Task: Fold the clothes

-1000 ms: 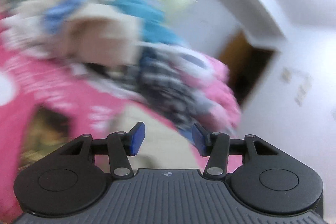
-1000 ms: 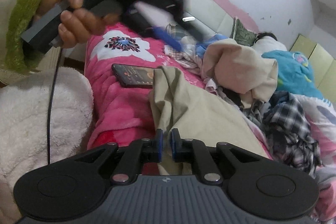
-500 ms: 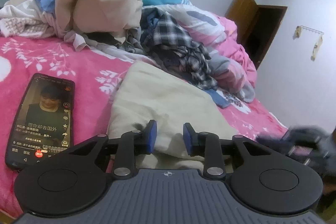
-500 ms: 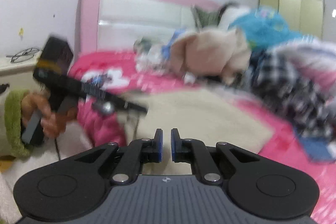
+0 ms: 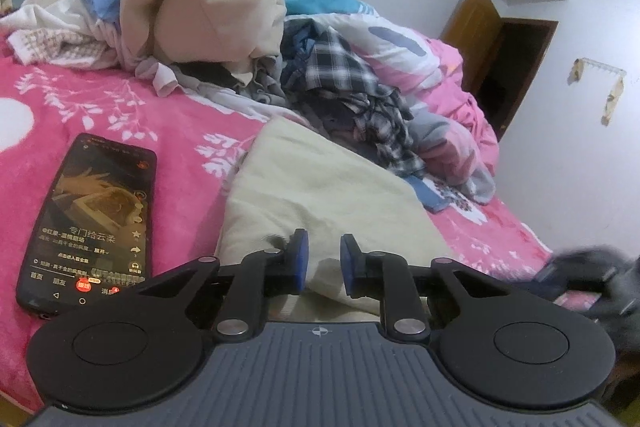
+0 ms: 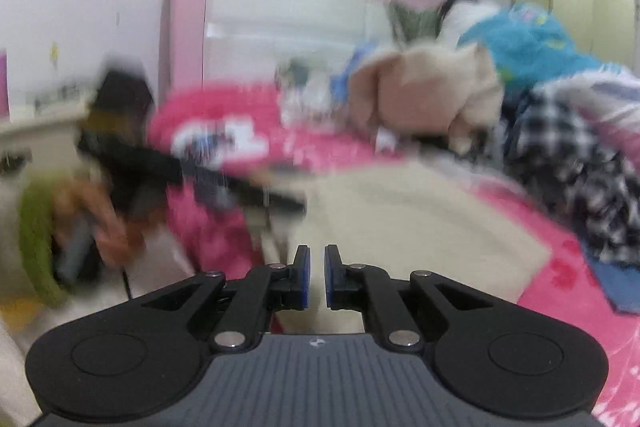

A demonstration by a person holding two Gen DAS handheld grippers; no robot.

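The right wrist view is smeared by motion, so the left hand [image 6: 108,227] in its green sleeve [image 6: 32,223] and the left gripper's dark body read only as streaks over the bed's near corner; its fingertips cannot be made out there. The left wrist view is sharp and gives what that one loses: the left gripper [image 5: 323,265] has just been closing, its blue pads now narrowly apart with a raised fold at the near edge of the beige garment [image 5: 320,187] between them, seemingly pinched, though the fold's lower part is hidden behind the fingers. The garment lies spread flat on the pink blanket [image 5: 132,115], beside a phone [image 5: 90,223] with a lit screen that only this view shows clearly. Behind it sits a heap of unfolded clothes [image 5: 224,23]. The right gripper [image 6: 316,277] is clenched with nothing between its pads, over the garment's near edge [image 6: 400,223]; in the left view it is a dark blur, cut off at the lower right.
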